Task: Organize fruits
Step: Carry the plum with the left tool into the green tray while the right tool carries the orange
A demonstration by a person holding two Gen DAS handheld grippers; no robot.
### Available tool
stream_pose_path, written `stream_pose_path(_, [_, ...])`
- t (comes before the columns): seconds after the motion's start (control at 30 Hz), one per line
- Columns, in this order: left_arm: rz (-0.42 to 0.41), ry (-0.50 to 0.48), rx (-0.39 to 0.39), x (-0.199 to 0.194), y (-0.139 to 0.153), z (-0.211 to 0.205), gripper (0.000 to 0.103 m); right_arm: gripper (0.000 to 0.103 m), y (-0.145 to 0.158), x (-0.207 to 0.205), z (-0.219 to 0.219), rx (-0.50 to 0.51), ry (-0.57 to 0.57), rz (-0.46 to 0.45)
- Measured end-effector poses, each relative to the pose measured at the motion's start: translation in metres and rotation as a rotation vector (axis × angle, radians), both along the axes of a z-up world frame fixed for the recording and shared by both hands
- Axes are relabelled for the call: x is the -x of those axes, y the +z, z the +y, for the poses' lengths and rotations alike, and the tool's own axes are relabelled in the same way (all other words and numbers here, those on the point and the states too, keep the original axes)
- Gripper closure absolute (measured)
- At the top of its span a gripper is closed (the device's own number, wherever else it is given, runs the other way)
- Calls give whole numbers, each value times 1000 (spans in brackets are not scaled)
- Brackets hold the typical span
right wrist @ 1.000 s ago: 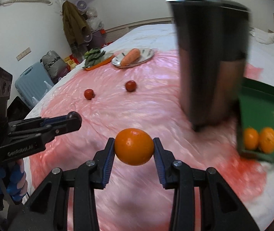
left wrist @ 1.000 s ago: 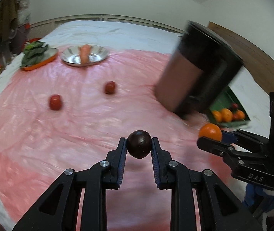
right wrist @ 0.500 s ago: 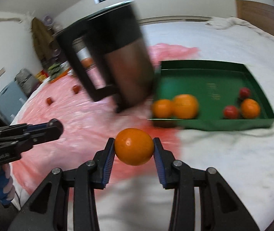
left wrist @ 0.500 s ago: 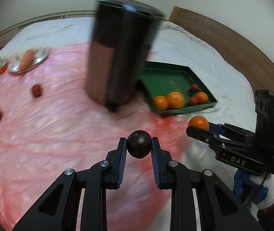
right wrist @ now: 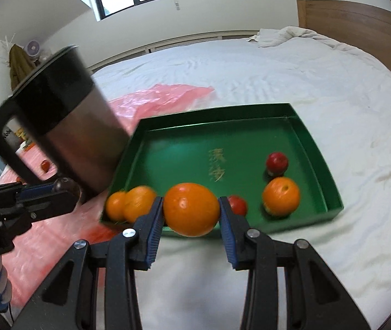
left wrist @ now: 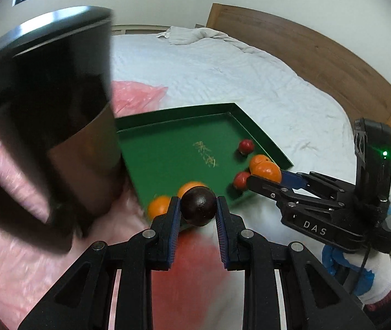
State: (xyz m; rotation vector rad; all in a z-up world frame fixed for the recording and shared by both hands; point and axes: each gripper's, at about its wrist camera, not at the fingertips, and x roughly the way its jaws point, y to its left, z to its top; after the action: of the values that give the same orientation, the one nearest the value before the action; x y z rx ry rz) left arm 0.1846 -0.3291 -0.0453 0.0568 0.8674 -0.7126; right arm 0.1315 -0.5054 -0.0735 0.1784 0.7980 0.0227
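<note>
My left gripper is shut on a dark, almost black round fruit, held just short of the near corner of the green tray. My right gripper is shut on an orange at the tray's near edge. In the left wrist view the right gripper shows at the right with its orange. Inside the tray lie several oranges and two small red fruits. The left gripper shows at the left in the right wrist view.
A tall black and steel jug with a handle stands just left of the tray on the pink plastic sheet; it also appears as the jug. White bedding surrounds the tray, with a wooden headboard behind. A small red fruit lies far left.
Both grippers have swung to the right across the bed, from the pink sheet to the green tray, each still gripping its fruit. The jug has passed to the left of both views.
</note>
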Motion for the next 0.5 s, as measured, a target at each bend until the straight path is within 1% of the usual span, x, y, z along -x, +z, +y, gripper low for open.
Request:
stream_pose_path(0.13, [-9, -3, -35, -17, -12, -24, 82, 67, -8, -21, -14, 1, -10, 6])
stream_pose_path(0.27, [-58, 17, -90, -29, -25, -44, 82, 67, -16, -36, -21, -2, -20, 9])
stream_pose_path(0.4, [-90, 41, -145, -39, -46, -61, 82, 67, -30, -50, -26, -8, -28, 17])
stream_pose_path(0.5, [-91, 58, -166, -47, -59, -67, 82, 67, -40, -57, -26, 5, -26, 26])
